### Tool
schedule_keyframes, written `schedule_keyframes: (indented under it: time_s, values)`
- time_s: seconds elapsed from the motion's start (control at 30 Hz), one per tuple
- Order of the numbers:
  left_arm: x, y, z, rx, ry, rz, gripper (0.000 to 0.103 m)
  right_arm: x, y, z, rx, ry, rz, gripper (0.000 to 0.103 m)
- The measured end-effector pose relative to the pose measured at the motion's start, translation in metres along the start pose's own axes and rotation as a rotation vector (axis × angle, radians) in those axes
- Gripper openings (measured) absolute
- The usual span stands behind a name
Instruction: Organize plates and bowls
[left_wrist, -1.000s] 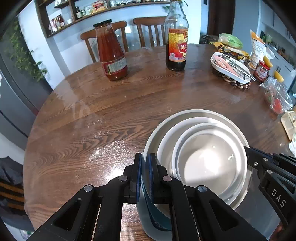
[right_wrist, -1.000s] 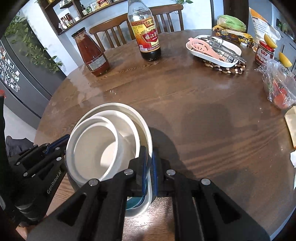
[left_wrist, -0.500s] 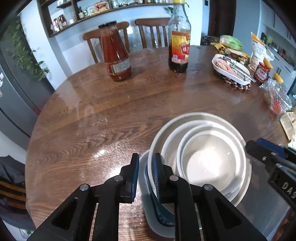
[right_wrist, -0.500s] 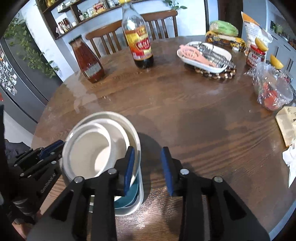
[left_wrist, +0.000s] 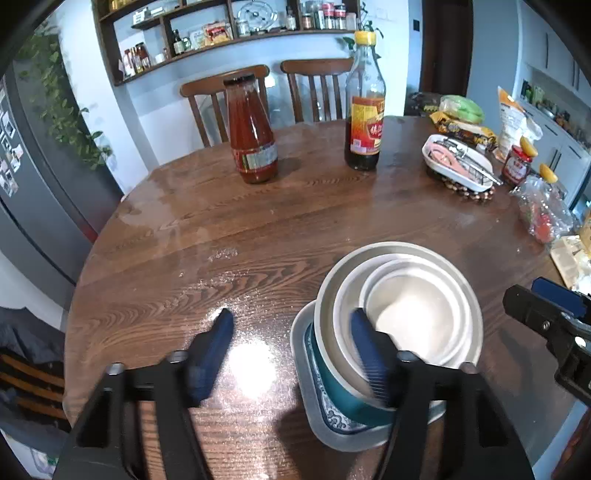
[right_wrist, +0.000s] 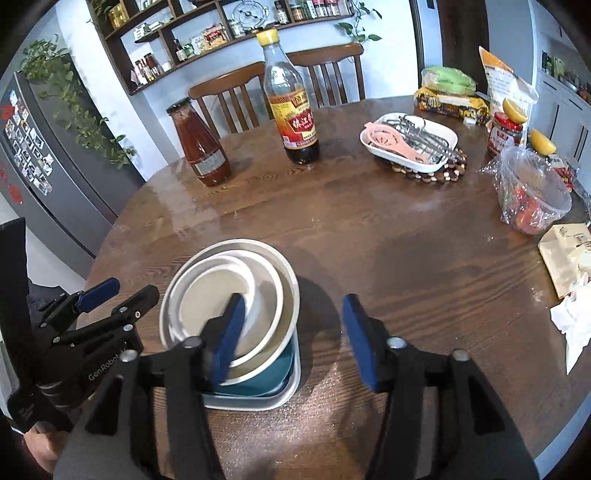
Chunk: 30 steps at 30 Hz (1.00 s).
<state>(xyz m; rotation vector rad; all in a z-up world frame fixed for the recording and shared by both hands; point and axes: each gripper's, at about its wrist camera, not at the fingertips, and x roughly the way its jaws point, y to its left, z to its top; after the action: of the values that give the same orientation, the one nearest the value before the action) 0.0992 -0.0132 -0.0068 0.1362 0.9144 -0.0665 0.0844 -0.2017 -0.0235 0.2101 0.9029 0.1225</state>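
- The left gripper (left_wrist: 291, 332) has just been opening; its jaws now stand wide at the bottom of its own view. One blue finger (left_wrist: 210, 354) is over bare wood, the other over the near rim of the bowls. Nothing is gripped.
- The right gripper (right_wrist: 295, 332) has likewise just been opening. Its jaws are moderately wide and hold nothing; one pad overlaps the bowls in the picture, the other is over the table (right_wrist: 369, 240).
- The stack of bowls (left_wrist: 402, 314) sits lower right in the left view and lower left in the right view (right_wrist: 229, 295): pale bowls nested inside a teal-sided one.
- Beneath them lies a grey plate (left_wrist: 332, 432) with a blue pattern, flat on the wood.
- The stack is seated off-centre on the plate.
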Motion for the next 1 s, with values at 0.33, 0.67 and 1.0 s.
schedule_keyframes:
  time_s: [0.33,0.67,1.0]
  values:
    - [-0.027,0.002,-0.009,0.006,-0.044,-0.007,0.081,-0.027,0.014,-0.012,-0.134,-0.046,-0.049,0.091]
    - [-0.042,0.000,-0.026,0.030,-0.021,-0.036,0.098,-0.033,0.012,-0.031,-0.157,-0.008,-0.048,0.103]
    - [-0.050,-0.003,-0.038,0.024,-0.034,-0.051,0.100,-0.024,0.003,-0.048,-0.135,0.037,-0.077,0.103]
